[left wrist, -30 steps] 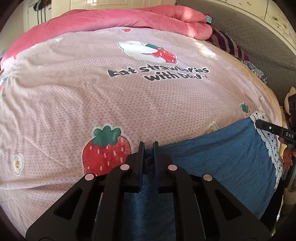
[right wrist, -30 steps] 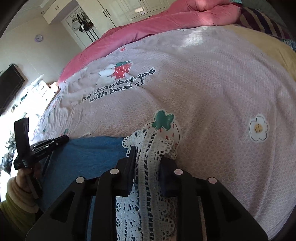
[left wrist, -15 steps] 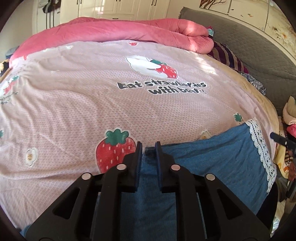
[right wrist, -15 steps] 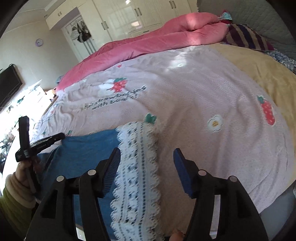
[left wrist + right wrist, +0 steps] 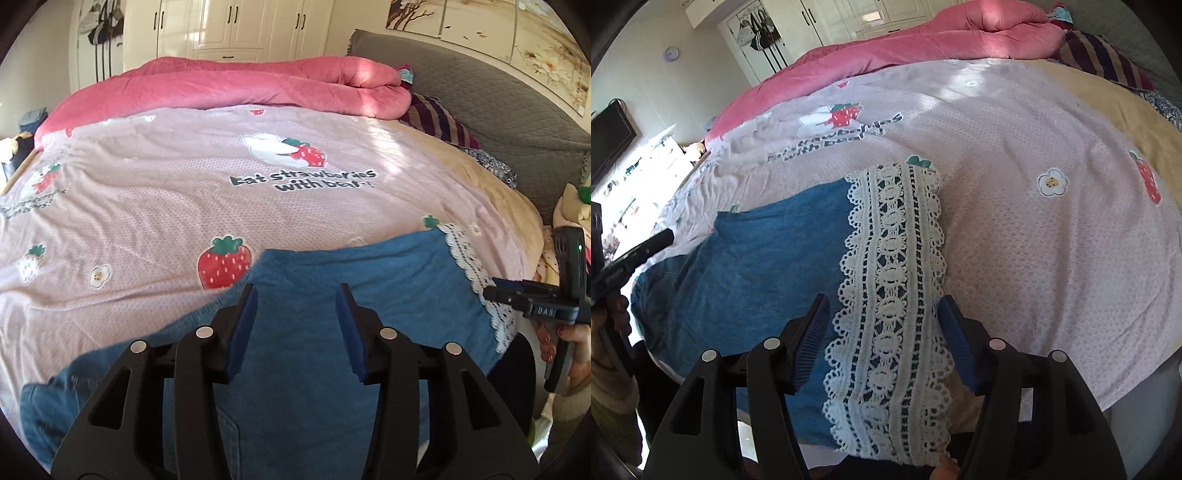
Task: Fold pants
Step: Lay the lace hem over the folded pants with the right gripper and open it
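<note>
The blue pants (image 5: 351,280) lie flat on the near edge of the bed, with a white lace hem (image 5: 894,280) at their right end. My left gripper (image 5: 297,291) is open and empty, just above the blue cloth near its far fold. My right gripper (image 5: 882,306) is open and empty, its fingers either side of the lace hem without touching it. The right gripper also shows in the left wrist view (image 5: 532,299), and the left gripper in the right wrist view (image 5: 639,251).
The bed has a pink strawberry-print sheet (image 5: 221,192). A rolled pink quilt (image 5: 258,85) lies along the far side. A striped pillow (image 5: 439,122) and grey headboard (image 5: 498,103) are at the right. A television (image 5: 609,136) hangs at the left.
Both grippers have let go of the pants and opened. The pants now lie flat on the sheet. Both grippers have pulled back and risen a little.
</note>
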A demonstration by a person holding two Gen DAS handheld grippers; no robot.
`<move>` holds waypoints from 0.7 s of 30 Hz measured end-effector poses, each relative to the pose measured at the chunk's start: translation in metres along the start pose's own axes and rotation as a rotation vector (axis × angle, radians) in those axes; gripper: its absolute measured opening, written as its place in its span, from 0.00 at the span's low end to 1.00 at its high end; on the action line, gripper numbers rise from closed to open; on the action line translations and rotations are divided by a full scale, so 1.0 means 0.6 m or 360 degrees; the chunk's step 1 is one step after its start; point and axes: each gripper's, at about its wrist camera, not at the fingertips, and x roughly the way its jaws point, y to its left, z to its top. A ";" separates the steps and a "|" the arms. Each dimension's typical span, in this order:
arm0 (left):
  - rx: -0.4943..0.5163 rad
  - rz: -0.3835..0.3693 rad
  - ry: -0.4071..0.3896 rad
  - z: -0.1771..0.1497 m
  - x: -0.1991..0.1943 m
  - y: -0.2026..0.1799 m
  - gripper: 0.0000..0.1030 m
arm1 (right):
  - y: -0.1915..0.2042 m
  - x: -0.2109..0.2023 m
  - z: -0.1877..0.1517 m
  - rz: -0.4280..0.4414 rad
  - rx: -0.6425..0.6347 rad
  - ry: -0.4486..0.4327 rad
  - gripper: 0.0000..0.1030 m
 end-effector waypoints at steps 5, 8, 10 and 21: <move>0.0042 -0.0029 -0.0025 -0.009 -0.031 -0.027 0.45 | 0.005 -0.041 -0.004 0.0082 0.0033 -0.0087 0.69; 0.0065 -0.0035 -0.0043 -0.014 -0.047 -0.043 0.51 | 0.008 -0.066 -0.002 0.0093 0.0033 -0.0139 0.73; 0.0077 -0.0042 -0.0048 -0.016 -0.055 -0.051 0.54 | 0.012 -0.081 0.001 0.0110 0.0022 -0.0171 0.76; 0.0212 -0.0056 -0.0067 -0.034 -0.070 -0.130 0.78 | 0.001 -0.095 0.025 0.0145 -0.0002 -0.0198 0.84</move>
